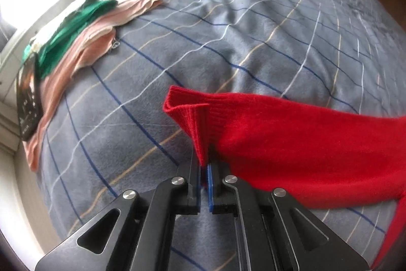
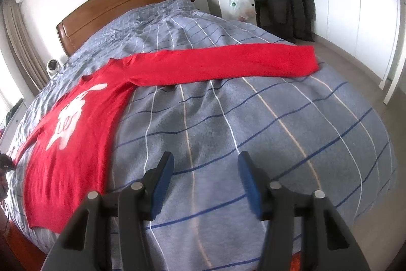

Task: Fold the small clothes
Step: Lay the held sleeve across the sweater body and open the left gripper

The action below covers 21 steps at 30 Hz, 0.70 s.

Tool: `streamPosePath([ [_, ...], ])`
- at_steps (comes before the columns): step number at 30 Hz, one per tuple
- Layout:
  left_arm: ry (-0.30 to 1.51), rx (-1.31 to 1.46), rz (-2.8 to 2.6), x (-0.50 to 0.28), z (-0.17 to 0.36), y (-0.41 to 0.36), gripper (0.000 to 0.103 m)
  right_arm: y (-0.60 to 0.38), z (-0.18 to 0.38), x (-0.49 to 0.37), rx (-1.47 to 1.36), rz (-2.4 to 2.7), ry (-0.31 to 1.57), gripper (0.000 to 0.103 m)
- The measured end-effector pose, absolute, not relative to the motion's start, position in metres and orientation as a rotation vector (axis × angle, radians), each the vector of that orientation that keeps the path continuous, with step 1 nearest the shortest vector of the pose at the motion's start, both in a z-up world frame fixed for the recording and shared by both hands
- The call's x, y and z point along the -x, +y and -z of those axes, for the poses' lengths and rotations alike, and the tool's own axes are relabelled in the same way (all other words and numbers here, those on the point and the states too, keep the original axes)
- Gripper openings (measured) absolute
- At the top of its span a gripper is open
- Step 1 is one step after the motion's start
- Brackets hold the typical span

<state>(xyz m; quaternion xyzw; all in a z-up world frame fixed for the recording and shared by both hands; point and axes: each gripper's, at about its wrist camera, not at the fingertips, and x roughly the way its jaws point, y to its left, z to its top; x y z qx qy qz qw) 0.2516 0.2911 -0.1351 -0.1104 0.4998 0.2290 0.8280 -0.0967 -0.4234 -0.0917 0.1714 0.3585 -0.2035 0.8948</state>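
A red knit sweater (image 2: pixel 73 133) with a white figure on its chest lies flat on the grey checked bedspread (image 2: pixel 228 118). Its one sleeve (image 2: pixel 223 62) stretches straight out to the right across the bed. In the left wrist view my left gripper (image 1: pixel 205 164) is shut on the ribbed cuff of the other red sleeve (image 1: pixel 291 141) and holds it just above the bedspread (image 1: pixel 177 42). My right gripper (image 2: pixel 205 179) is open and empty, hovering over bare bedspread to the right of the sweater's body.
Pink (image 1: pixel 83 47) and green (image 1: pixel 73 27) clothes and a dark flat item (image 1: pixel 28 103) lie along the bed's left edge. A wooden headboard (image 2: pixel 121 4), a white cabinet with a plastic bag (image 2: pixel 239 4) and a dark coat (image 2: pixel 289 1) stand beyond the bed.
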Motion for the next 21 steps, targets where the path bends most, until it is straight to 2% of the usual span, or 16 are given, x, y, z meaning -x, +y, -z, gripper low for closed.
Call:
streamPosePath([
  [3, 1.061, 0.241, -0.474, -0.253, 0.135, 0.293, 0.003, -0.425, 0.092, 0.099, -0.364, 0.432, 0.736, 0.052],
  [5, 1.053, 0.223, -0.462, -0.247, 0.131, 0.29, 0.011, -0.426, 0.093, 0.099, -0.368, 0.437, 0.733, 0.052],
  [6, 1.046, 0.217, -0.457, -0.241, 0.127, 0.288, 0.019, -0.426, 0.093, 0.1, -0.369, 0.439, 0.731, 0.052],
  [7, 1.039, 0.213, -0.459, -0.234, 0.121, 0.286, 0.041, -0.426, 0.092, 0.1, -0.369, 0.442, 0.728, 0.052],
  [8, 1.027, 0.208, -0.463, -0.227, 0.116, 0.284, 0.052, -0.426, 0.092, 0.101, -0.368, 0.444, 0.723, 0.052],
  [9, 1.006, 0.201, -0.464, -0.219, 0.109, 0.281, 0.068, -0.426, 0.092, 0.102, -0.368, 0.447, 0.72, 0.053],
  [10, 0.966, 0.189, -0.452, -0.204, 0.099, 0.273, 0.074, -0.426, 0.091, 0.103, -0.369, 0.454, 0.715, 0.058],
  [11, 0.945, 0.183, -0.428, -0.195, 0.092, 0.266, 0.076, -0.426, 0.09, 0.103, -0.368, 0.46, 0.71, 0.063],
  [15, 0.942, 0.17, -0.227, -0.152, 0.078, 0.208, 0.092, -0.424, 0.089, 0.103, -0.357, 0.477, 0.702, 0.066],
  [21, 0.957, 0.034, -0.038, -0.118, 0.108, 0.121, 0.095, -0.417, 0.089, 0.08, -0.362, 0.421, 0.686, 0.066],
])
